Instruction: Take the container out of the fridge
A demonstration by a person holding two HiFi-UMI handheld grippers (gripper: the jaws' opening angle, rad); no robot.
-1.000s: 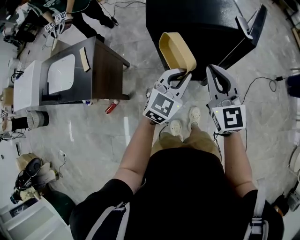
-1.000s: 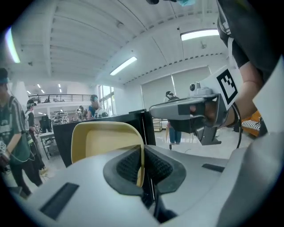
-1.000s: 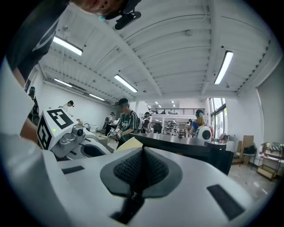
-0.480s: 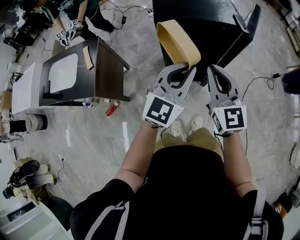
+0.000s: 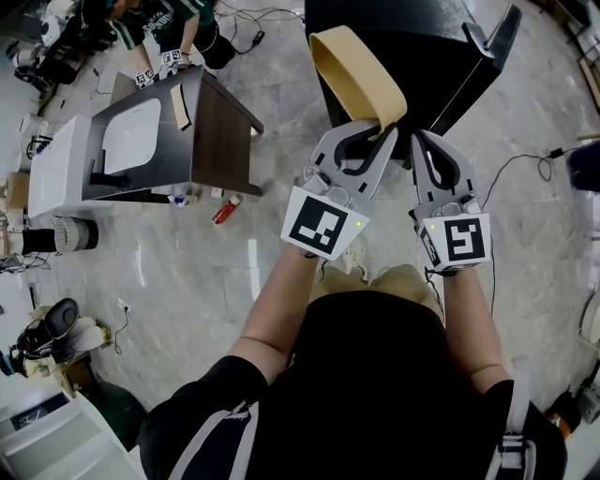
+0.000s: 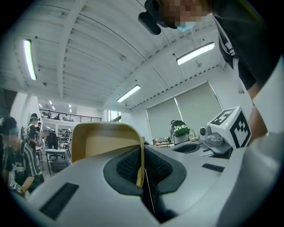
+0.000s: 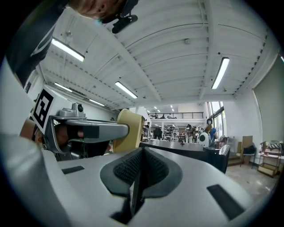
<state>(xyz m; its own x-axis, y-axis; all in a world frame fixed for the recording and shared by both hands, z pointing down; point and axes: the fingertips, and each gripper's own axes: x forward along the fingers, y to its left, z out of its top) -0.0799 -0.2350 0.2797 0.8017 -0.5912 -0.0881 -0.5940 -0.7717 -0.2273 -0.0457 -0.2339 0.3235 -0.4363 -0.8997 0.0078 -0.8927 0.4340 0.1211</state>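
The container (image 5: 356,80) is a tan, rounded tub, held tilted in the air in front of the black fridge (image 5: 422,42). My left gripper (image 5: 381,134) is shut on its rim, and the thin wall is pinched between the pads. In the left gripper view the container (image 6: 104,142) rises left of the closed left gripper (image 6: 142,179). My right gripper (image 5: 419,141) hangs just right of it, shut and empty. In the right gripper view, the right gripper (image 7: 136,179) shows its jaws meeting with nothing between them, and the container (image 7: 129,128) stands to the left.
The fridge door (image 5: 492,42) stands open at the upper right. A dark table (image 5: 211,136) carrying a white appliance (image 5: 131,141) stands to the left, with a person (image 5: 164,23) behind it. A red can (image 5: 223,212) and a black cable (image 5: 525,164) lie on the tiled floor.
My left gripper has carried the container a little up and away from my body, closer to the fridge front. The right gripper has barely moved.
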